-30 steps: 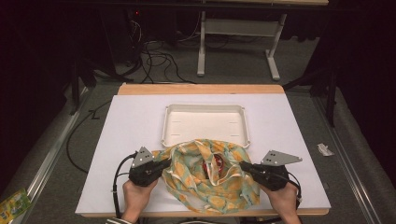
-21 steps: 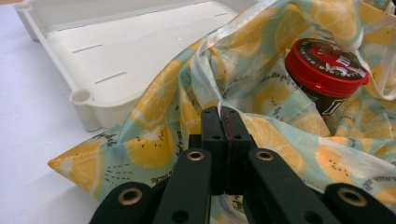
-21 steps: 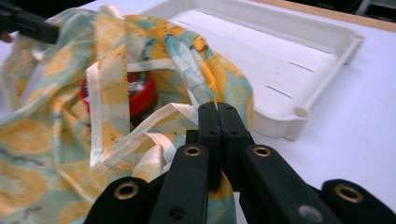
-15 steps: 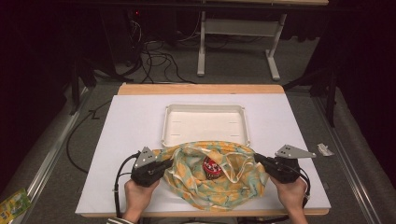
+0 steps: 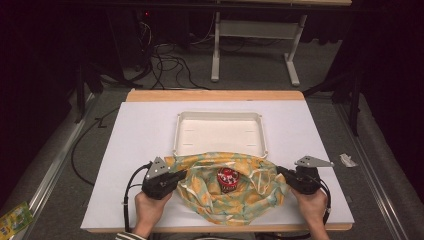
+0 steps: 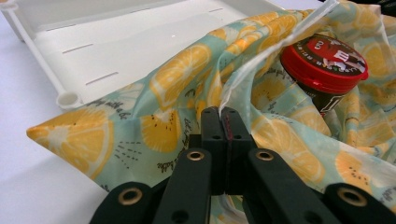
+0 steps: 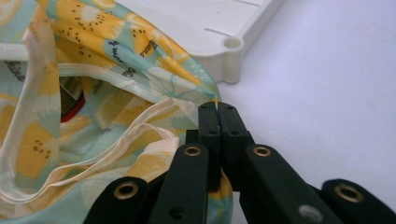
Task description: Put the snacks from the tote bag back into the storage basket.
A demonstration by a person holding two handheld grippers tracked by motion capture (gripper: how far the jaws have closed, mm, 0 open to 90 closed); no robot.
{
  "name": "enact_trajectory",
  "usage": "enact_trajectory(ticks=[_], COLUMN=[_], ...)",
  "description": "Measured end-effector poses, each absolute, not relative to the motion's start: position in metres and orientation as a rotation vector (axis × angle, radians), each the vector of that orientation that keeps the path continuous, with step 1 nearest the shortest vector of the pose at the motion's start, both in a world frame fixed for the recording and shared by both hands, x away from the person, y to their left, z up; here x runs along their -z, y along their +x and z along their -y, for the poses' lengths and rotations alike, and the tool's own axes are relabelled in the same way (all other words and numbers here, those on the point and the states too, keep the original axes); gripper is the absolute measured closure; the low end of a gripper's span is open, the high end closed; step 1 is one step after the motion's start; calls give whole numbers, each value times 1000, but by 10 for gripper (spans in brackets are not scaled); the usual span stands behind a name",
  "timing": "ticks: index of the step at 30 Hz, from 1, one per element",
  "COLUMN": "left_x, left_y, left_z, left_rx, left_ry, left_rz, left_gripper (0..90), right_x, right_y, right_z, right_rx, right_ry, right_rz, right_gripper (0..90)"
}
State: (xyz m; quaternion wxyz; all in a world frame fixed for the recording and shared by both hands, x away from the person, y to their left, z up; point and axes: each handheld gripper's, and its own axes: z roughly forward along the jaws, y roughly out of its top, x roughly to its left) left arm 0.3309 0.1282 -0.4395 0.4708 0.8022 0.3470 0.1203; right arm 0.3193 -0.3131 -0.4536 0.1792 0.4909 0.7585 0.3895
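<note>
At the near edge of the white worktop (image 5: 135, 135) we see the person's left hand (image 5: 148, 210) and right hand (image 5: 312, 206), each holding a gripper. The left gripper (image 6: 223, 116) has its jaws pressed together on the pale hem of the lemon-print fabric bag (image 5: 227, 187), on the bag's left side. The right gripper (image 7: 217, 112) has its jaws likewise clamped on the bag's rim, at its right side. Between the two grippers the bag lies spread along the near edge of the worktop, its mouth drawn open toward the camera above. Inside the open bag we see a dark container with a red lid (image 5: 228, 179), lying tilted near the middle of the bag; in the left gripper view its red lid (image 6: 324, 63) faces up and toward the gripper. Just beyond the bag, a white rectangular tray (image 5: 182, 131) sits at the centre of the worktop, and the bag's far edge overlaps the tray's near rim. Beyond the far edge of the worktop, cables (image 5: 165, 62) lie on the grey floor, and a white table frame (image 5: 252, 37) stands behind them.
</note>
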Motion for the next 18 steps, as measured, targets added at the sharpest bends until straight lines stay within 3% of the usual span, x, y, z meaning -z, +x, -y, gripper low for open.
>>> enact_trajectory(ticks=[5,11,18], left_x=[440,440,440], left_y=[331,330,330], left_z=[-126,-125,-125], left_rx=[-284,-282,-281], left_ry=[1963,1969,1973], left_rz=[-849,-840,-836], left_gripper=[900,900,900], right_x=[460,453,432], right_y=[322,316,301], right_z=[311,311,311], right_rx=[-1069,-1094,-1151], right_ry=[1408,1403,1331], right_rz=[-2156,-2098,-2045], right_gripper=[880,681,605])
